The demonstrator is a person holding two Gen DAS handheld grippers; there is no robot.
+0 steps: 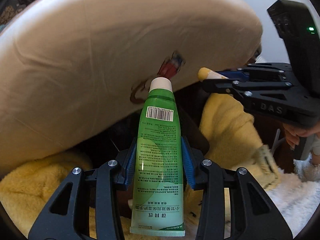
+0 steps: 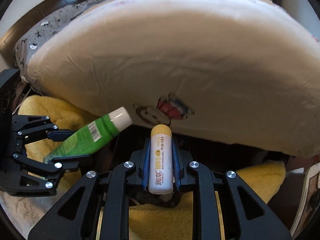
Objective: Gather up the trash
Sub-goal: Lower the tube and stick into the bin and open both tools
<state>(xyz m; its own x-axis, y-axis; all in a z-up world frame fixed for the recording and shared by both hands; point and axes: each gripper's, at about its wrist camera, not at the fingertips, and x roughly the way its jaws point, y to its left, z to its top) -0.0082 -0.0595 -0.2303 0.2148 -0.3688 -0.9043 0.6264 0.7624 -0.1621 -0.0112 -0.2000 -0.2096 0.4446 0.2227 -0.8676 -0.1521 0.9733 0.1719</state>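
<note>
My left gripper (image 1: 159, 150) is shut on a green hand cream tube (image 1: 158, 160) with a white cap, held cap forward. It also shows in the right wrist view (image 2: 90, 138) at the left, in the left gripper (image 2: 80, 148). My right gripper (image 2: 161, 152) is shut on a white lip balm stick (image 2: 161, 160) with a yellow cap. In the left wrist view the right gripper (image 1: 220, 78) is at the right, with the lip balm's yellow cap (image 1: 204, 73) poking out. Both grippers are held side by side in front of a mattress edge.
A cream mattress (image 2: 180, 60) with a small cartoon print (image 2: 172, 108) fills the view ahead. A yellow fluffy blanket (image 1: 226, 124) lies below over dark wood. A grey patterned cloth (image 2: 50, 30) is at the far left. A white fluffy rug (image 1: 296, 192) lies at the lower right.
</note>
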